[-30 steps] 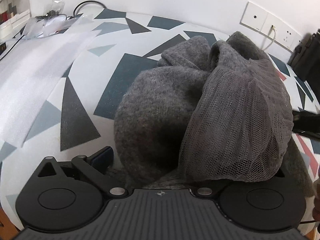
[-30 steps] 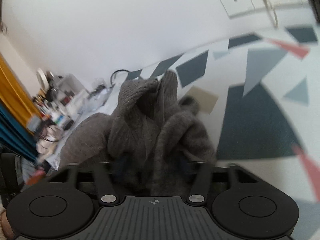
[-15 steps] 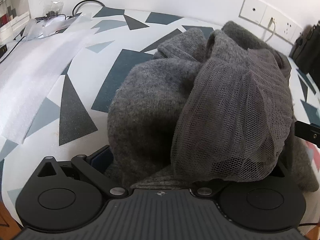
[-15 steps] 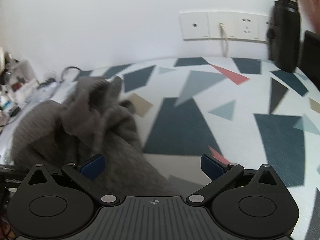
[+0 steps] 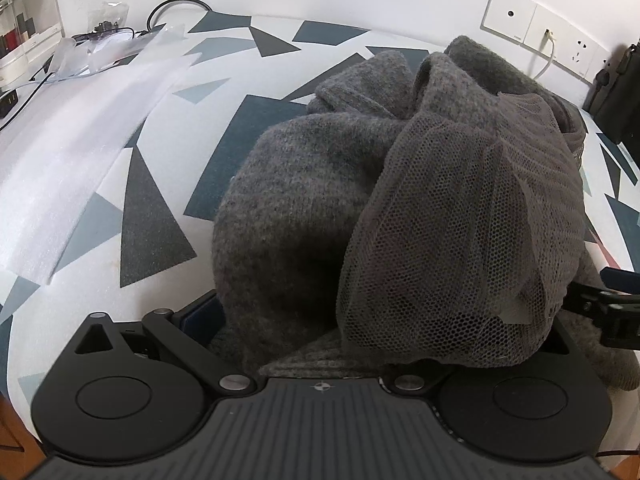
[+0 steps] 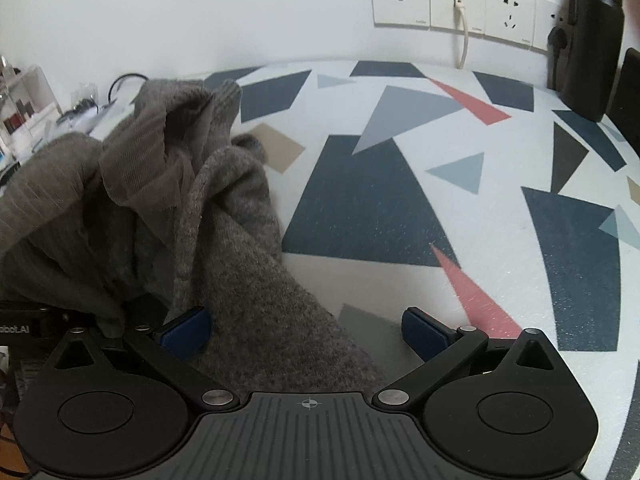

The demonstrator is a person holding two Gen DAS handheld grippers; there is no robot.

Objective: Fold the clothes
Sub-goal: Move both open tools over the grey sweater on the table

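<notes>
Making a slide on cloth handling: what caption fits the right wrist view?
Open right gripper over a crumpled grey sweater on a triangle-patterned table cover.

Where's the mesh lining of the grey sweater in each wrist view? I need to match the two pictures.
Left wrist: the mesh lining fills centre-right, draped over the grey sweater, just ahead of the left gripper.
Right wrist: it sits upper left, bunched atop the sweater, left of the open right gripper.
Shared landmark: the wall sockets with the white plugged-in cable.
</notes>
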